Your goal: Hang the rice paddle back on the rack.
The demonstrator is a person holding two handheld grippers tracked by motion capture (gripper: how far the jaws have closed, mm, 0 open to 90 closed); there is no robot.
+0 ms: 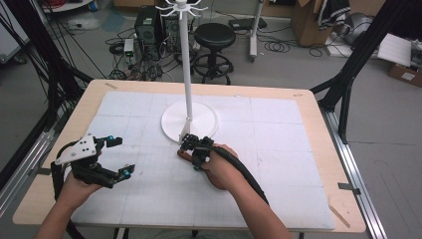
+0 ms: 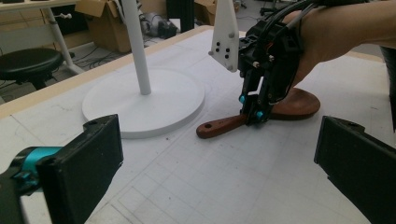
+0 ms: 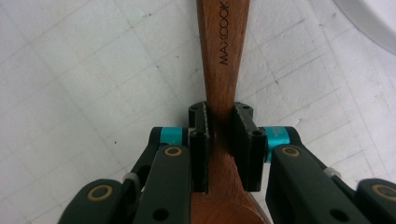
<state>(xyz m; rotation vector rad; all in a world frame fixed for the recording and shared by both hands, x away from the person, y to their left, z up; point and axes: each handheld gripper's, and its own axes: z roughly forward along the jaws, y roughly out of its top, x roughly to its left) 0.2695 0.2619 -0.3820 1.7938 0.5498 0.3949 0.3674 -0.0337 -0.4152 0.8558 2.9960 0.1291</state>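
Wooden spoon (image 3: 223, 70) pinched by right tongs (image 3: 220, 140) beside white stand base (image 1: 189, 121).

Item: brown wooden spoon, handle stamped MAXCOOK, lying flat on the white gridded mat (image 1: 278, 189) of the table (image 1: 318, 99), just in front of the round base of the white hook stand. Right tongs: pads pressed against both sides of the handle near the bowl, pointing down. Left tongs (image 1: 119, 157): spread wide, nothing between them, held above the mat at the left, well apart from the spoon. Beyond the table: black stool (image 1: 214, 37), cardboard boxes (image 1: 308, 20), cables on the floor.
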